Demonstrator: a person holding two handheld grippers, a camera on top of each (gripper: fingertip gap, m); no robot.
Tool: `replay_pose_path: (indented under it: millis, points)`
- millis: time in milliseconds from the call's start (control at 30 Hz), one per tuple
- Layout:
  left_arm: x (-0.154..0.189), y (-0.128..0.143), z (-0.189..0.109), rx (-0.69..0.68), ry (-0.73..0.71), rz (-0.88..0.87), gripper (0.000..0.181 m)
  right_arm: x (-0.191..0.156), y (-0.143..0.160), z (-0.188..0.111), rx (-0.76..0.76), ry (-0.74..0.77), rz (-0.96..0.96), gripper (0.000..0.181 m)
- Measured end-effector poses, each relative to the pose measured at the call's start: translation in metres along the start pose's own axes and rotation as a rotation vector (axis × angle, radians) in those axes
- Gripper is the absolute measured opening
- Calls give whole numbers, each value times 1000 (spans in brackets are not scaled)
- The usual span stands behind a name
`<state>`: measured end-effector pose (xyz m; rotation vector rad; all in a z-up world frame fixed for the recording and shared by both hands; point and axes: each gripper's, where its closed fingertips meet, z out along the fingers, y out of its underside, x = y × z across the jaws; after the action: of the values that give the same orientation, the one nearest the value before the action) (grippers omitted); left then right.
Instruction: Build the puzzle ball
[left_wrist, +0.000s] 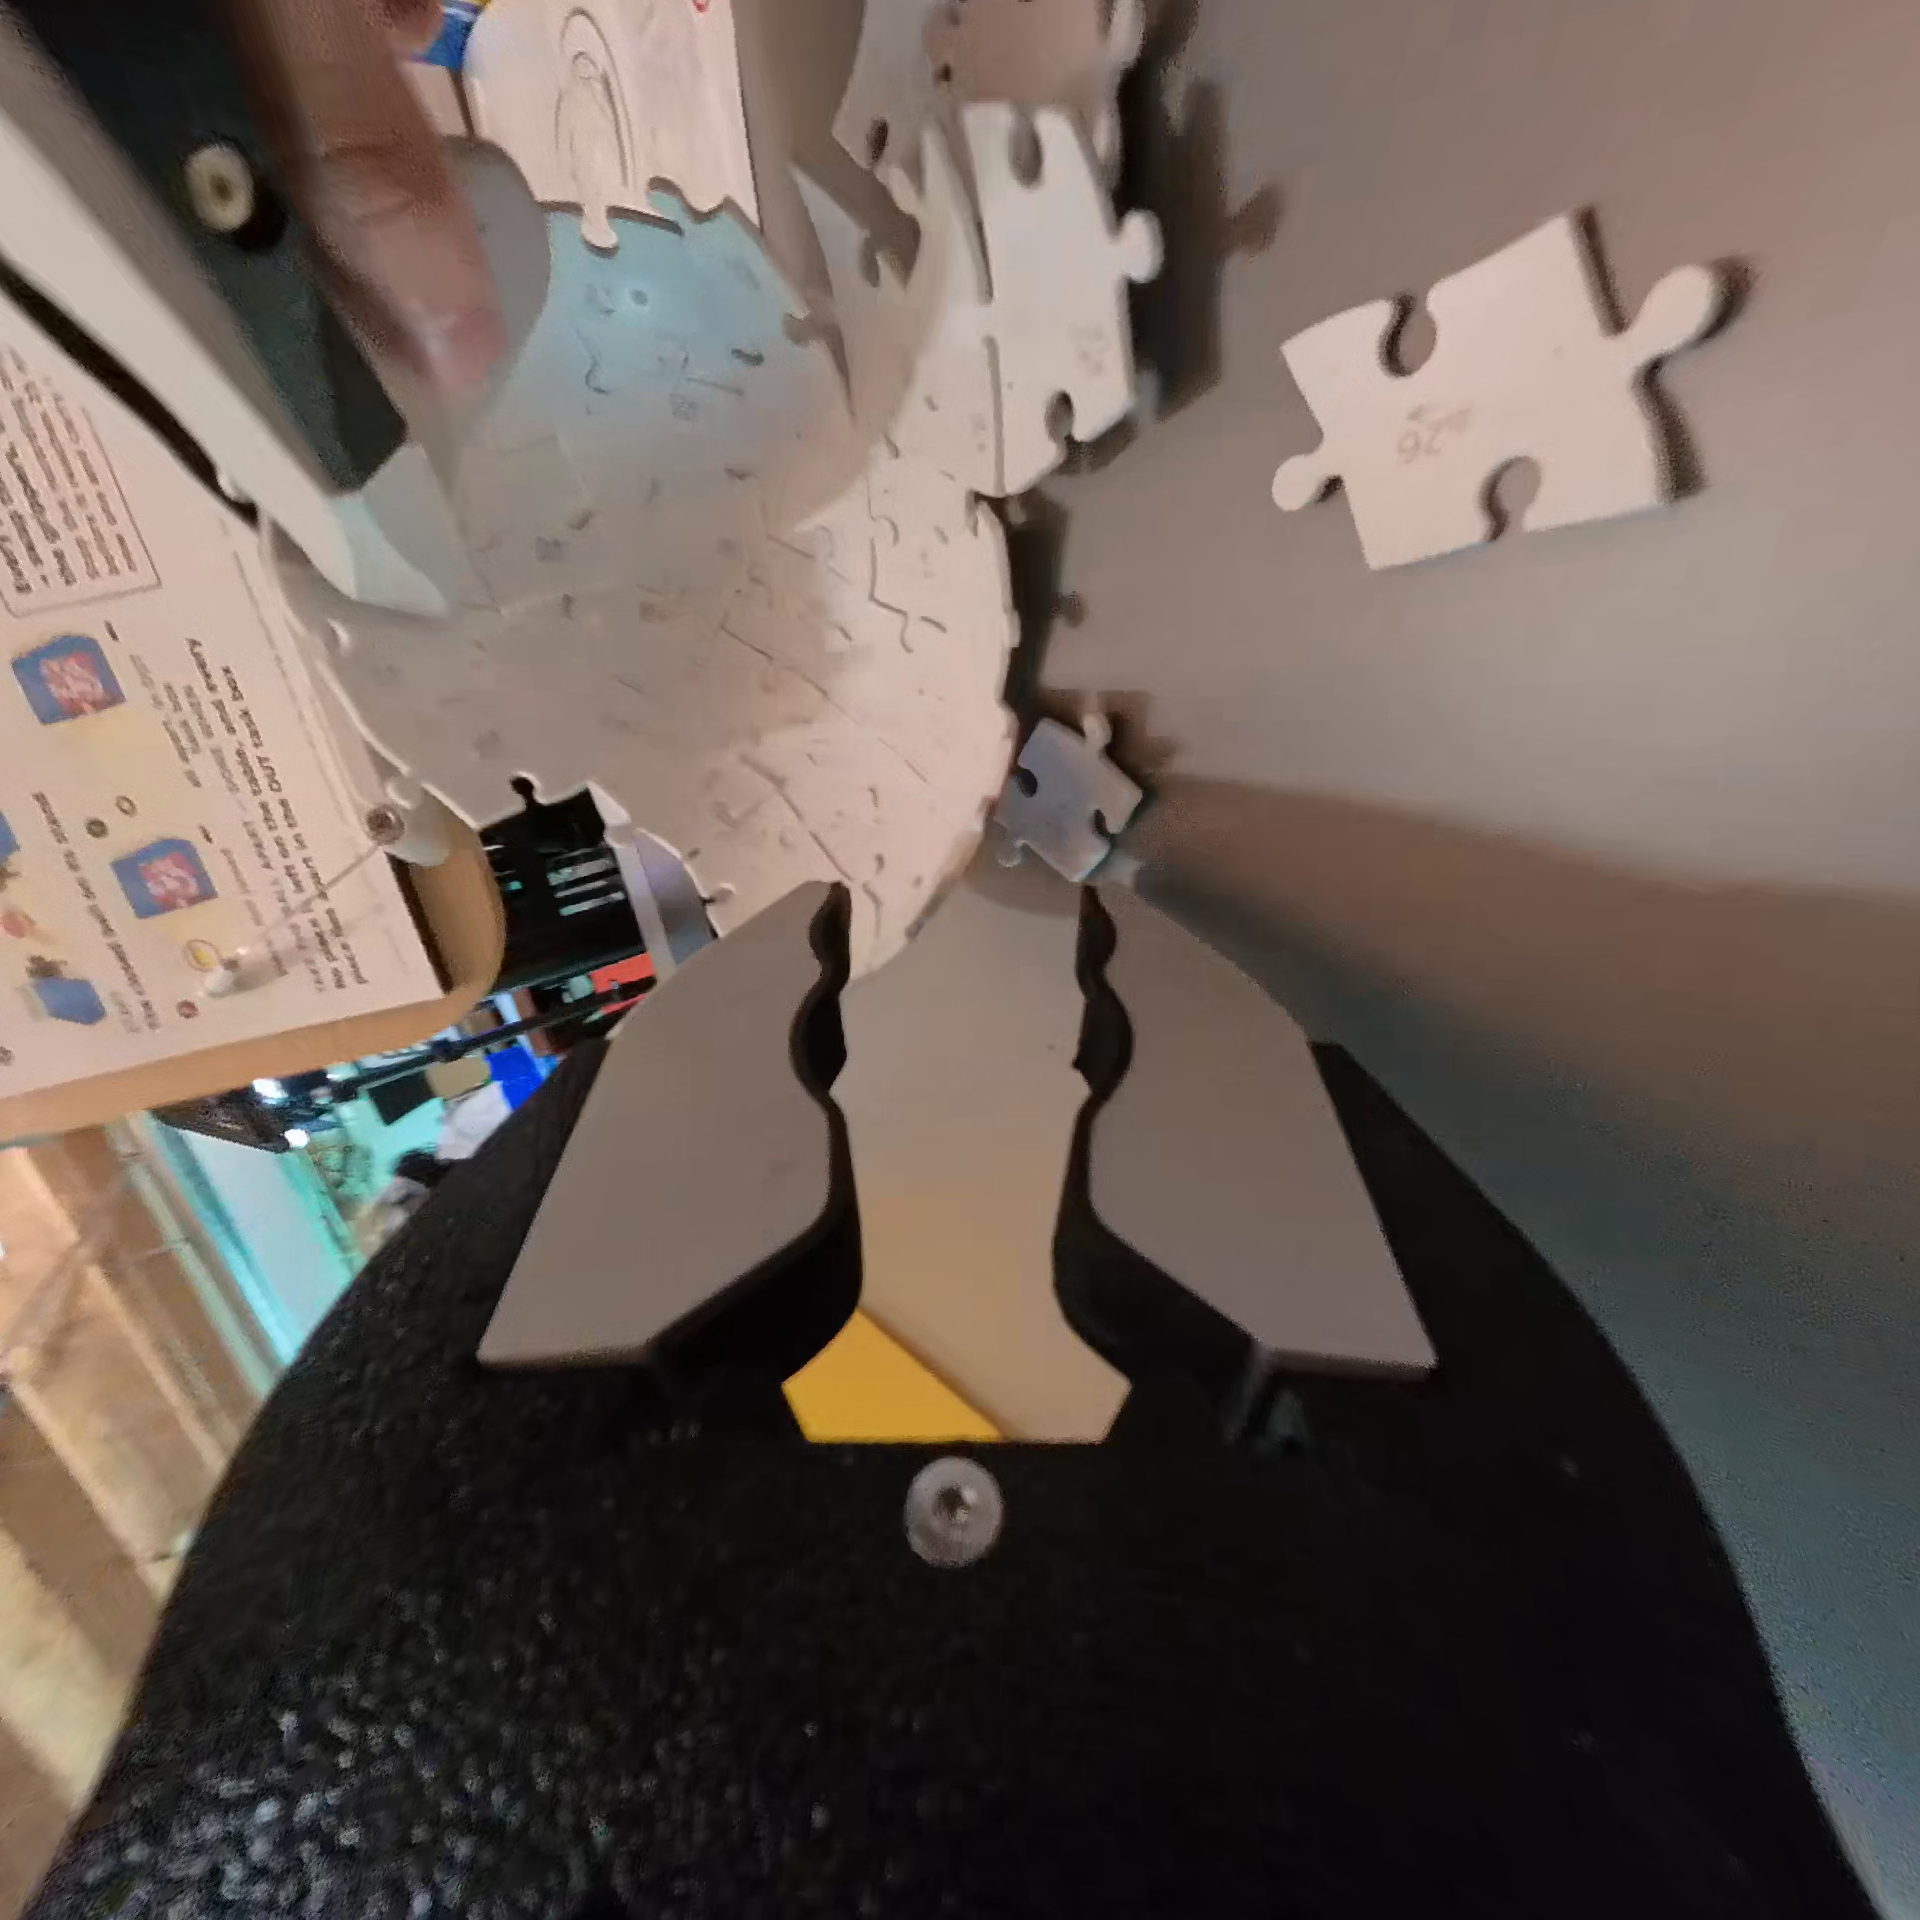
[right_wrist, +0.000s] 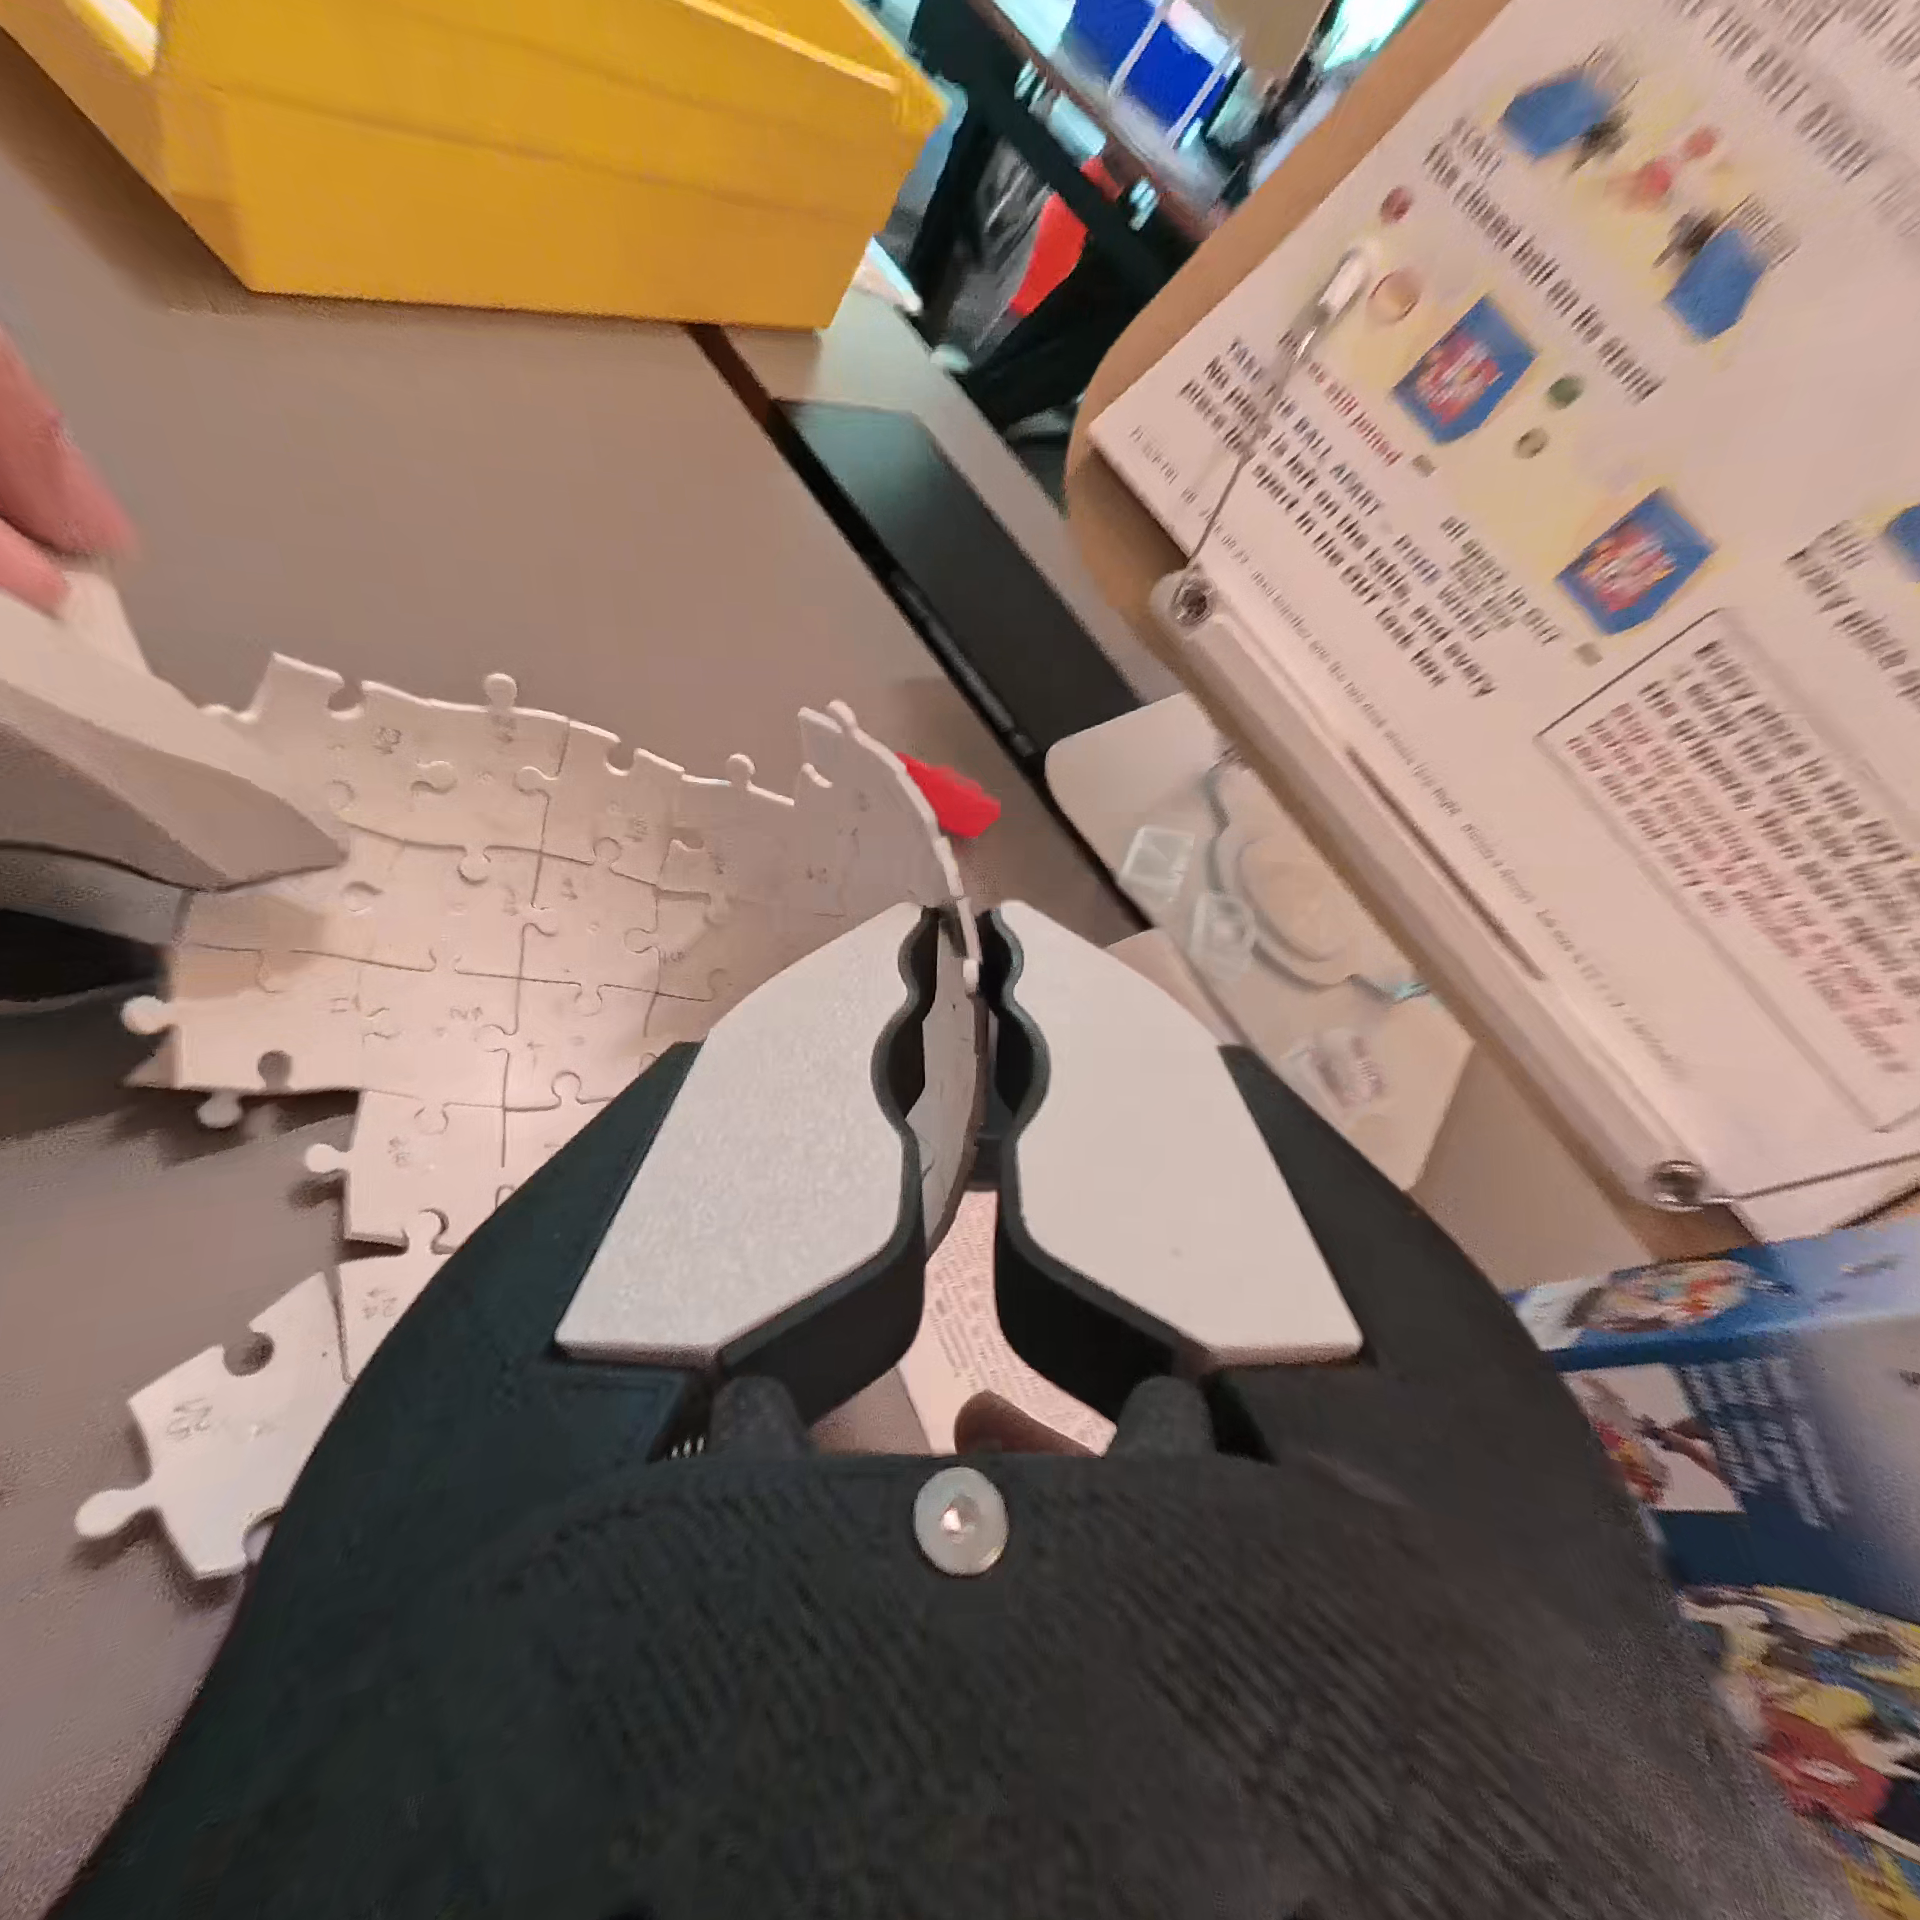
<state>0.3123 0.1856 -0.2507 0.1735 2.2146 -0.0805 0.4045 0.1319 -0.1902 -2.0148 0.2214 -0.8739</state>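
Between the right gripper (right_wrist: 961, 920) fingers, the curved white part-built puzzle shell (right_wrist: 499, 914) is clamped above the grey counter (right_wrist: 520, 540). The left gripper (left_wrist: 961, 904) fingers are held apart; a loose white piece (left_wrist: 1496, 395) must be fetched next.

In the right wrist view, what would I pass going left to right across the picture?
Loose white puzzle piece → curved white sheet of joined puzzle pieces → right gripper pinching its edge → clear plastic stand → white printed instruction board.
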Motion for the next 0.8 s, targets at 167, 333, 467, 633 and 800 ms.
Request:
replay_pose_path:
  millis: [167,333,467,633,800]
  points:
    - [11,-20,-22,158,98,-294,47,10,-9,-21,123,189,-147,6]
    - [17,-39,-33,244,166,-616,44,20,-8,-39,226,306,-179,5]
    - [23,-48,-33,261,194,-742,43,26,-6,-54,268,372,-178,5]
    - [29,-58,-39,293,218,-815,43,31,-1,-72,277,399,-137,5]
    - [35,-57,-46,291,210,-832,42,42,12,-97,251,410,-38,5]
